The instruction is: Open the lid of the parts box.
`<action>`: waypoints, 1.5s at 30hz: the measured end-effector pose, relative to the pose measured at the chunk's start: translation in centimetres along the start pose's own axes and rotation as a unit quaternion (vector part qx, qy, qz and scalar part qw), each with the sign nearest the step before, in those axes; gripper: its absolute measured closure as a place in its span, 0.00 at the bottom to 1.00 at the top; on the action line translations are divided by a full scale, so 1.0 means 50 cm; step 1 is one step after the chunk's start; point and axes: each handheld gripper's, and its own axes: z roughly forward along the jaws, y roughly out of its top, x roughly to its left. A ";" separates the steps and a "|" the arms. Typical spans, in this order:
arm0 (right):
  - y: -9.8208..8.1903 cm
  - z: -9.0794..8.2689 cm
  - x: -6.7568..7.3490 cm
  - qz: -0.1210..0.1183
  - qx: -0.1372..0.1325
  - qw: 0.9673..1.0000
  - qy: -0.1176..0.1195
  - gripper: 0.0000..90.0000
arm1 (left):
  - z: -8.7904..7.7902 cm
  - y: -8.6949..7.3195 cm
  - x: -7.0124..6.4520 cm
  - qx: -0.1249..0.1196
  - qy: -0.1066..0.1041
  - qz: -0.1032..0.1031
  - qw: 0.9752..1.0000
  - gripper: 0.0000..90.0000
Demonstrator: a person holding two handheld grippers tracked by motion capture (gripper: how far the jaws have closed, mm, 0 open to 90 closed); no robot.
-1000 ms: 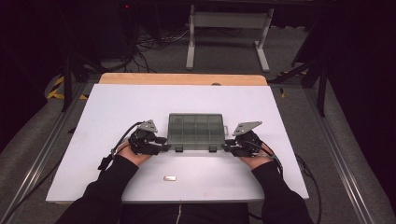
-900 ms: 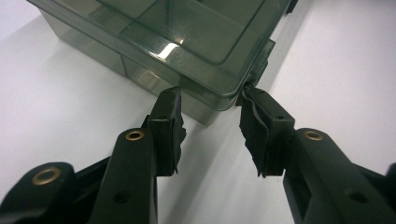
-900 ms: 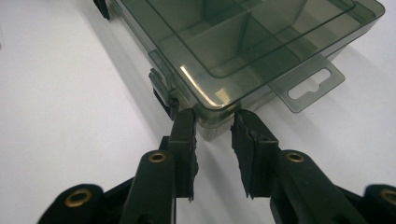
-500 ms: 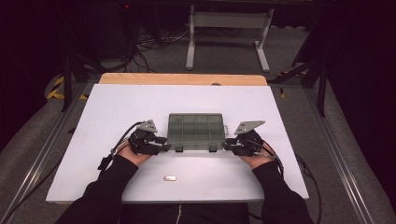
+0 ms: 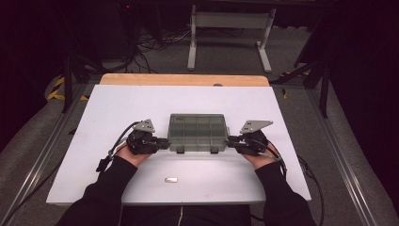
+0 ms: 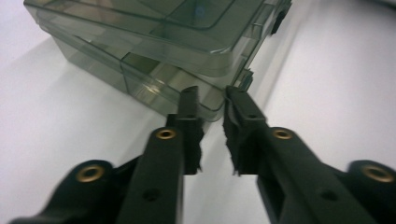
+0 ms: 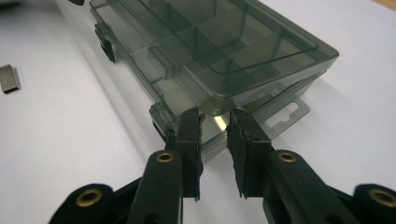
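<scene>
A smoky see-through compartment box lies shut in the middle of the white board. My left gripper is at its front left corner and my right gripper at its front right corner. In the left gripper view the jaws have just been closing. They stand narrowly apart with the box's corner between the tips, and I see no pad pressing on it. In the right gripper view the jaws are also narrow. They point at the box's end wall, beside its hang tab.
A small metal piece lies on the board in front of the box, also visible as the metal piece in the right gripper view. A wooden strip edges the board's far side. A white stand is on the floor beyond.
</scene>
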 end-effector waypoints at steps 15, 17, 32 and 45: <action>0.001 -0.002 -0.001 0.002 -0.004 1.000 -0.001 0.81 | 0.003 0.005 -0.016 -0.025 0.037 -0.007 0.999 1.00; 0.001 -0.002 -0.001 0.003 -0.004 1.000 -0.001 0.81 | 0.001 0.005 -0.017 -0.027 0.037 -0.001 0.999 1.00; 0.014 0.016 -0.015 0.001 0.009 1.000 -0.014 0.42 | 0.000 0.008 -0.024 -0.039 0.052 -0.009 0.998 1.00; 0.038 0.029 -0.020 -0.032 0.033 0.999 -0.029 0.37 | -0.004 0.009 -0.024 -0.042 0.045 -0.009 0.998 0.98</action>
